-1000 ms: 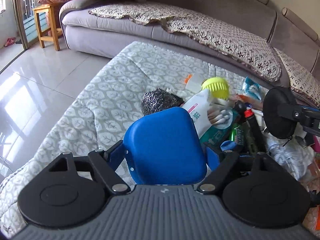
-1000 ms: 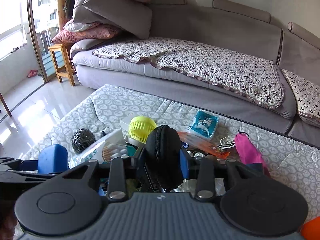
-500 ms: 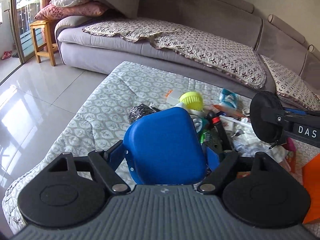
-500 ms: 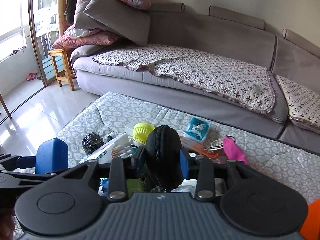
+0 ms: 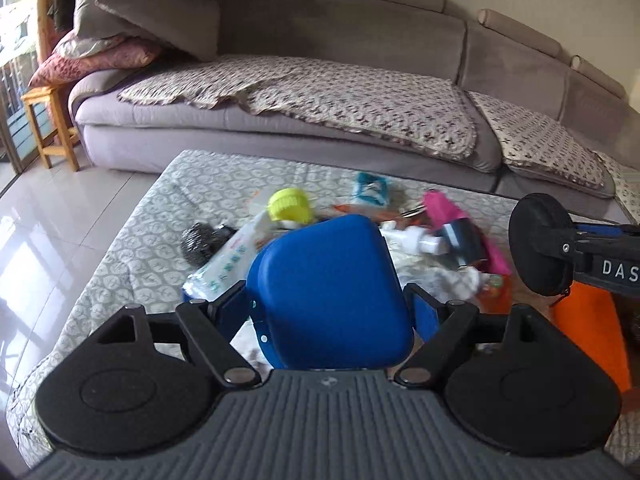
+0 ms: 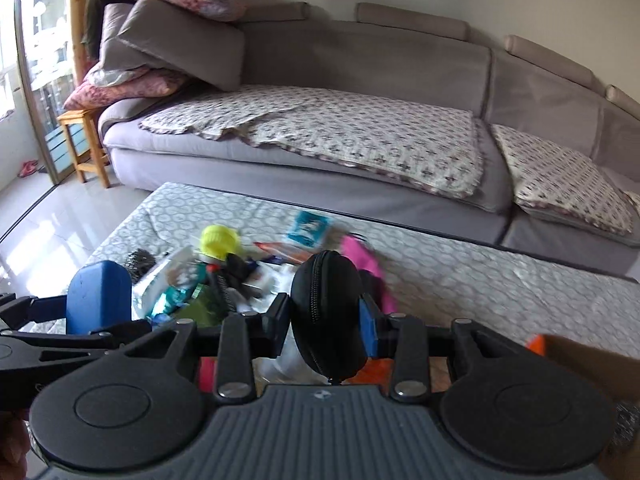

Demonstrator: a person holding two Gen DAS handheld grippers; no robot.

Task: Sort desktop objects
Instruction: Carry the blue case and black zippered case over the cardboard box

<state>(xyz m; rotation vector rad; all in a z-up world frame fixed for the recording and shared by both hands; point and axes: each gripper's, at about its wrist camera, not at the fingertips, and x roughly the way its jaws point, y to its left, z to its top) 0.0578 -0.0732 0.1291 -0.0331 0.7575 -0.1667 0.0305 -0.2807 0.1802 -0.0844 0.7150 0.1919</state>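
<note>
My left gripper (image 5: pixel 328 312) is shut on a blue hard case (image 5: pixel 328 292) and holds it above the table's near left part. My right gripper (image 6: pixel 326 320) is shut on a black zip pouch (image 6: pixel 326 312), held upright above the pile; the pouch also shows in the left wrist view (image 5: pixel 540 244). The blue case shows at the left of the right wrist view (image 6: pixel 98 296). Below lies a pile of small objects: a yellow round brush (image 5: pixel 288 204), a steel scourer (image 5: pixel 200 240), a white pack (image 5: pixel 228 264), a pink item (image 5: pixel 440 208) and a teal packet (image 5: pixel 372 188).
The table wears a grey patterned cloth (image 5: pixel 192 184). An orange thing (image 5: pixel 588 332) sits at the near right. A grey sofa (image 5: pixel 320 92) runs behind the table. A wooden stool (image 5: pixel 44 120) stands on the tiled floor at the left.
Both grippers have risen and pulled back with their objects still held; the pile looks smaller and farther below. The left view has swung right, showing the pink item and orange thing.
</note>
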